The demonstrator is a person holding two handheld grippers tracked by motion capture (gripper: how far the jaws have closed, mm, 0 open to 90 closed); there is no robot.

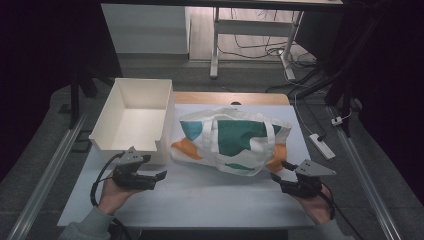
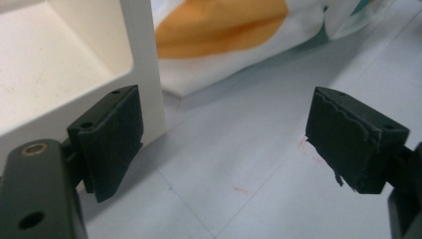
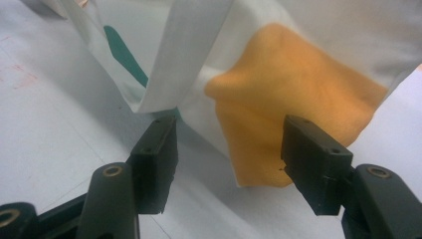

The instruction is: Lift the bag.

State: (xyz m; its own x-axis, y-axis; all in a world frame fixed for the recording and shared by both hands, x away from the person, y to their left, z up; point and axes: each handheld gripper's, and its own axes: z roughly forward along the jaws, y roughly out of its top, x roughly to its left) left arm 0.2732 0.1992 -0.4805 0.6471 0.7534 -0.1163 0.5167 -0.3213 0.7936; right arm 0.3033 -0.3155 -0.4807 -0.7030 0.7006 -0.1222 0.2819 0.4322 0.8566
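Step in hand: both hands appearing to be nearing the tote bag (image 1: 231,141), nothing gripped yet.
White bin (image 1: 131,120): standing open on the desk (image 1: 200,195) at far left, its right wall just beside the bag; whether they are touching is hard to tell.
Left tongs (image 1: 161,175): hovering near the bin's near right corner, jaws spread wide with bare desk between them; pointing right toward the bag's orange corner (image 2: 219,25).
Tote bag: lying flat at the middle of the desk, white with teal and orange patches, handles lying across it.
Right tongs (image 3: 229,154): spread, jaws standing either side of the bag's near right orange corner, not pressing on it.
Next move, as judged: each pair needing to slide onto a bag corner and pinch cloth only, not the handle strap (image 3: 179,55).
Hidden or unclear: the bag's contents and its mouth; the bin's near wall in the high view is partly covered by the left tongs.
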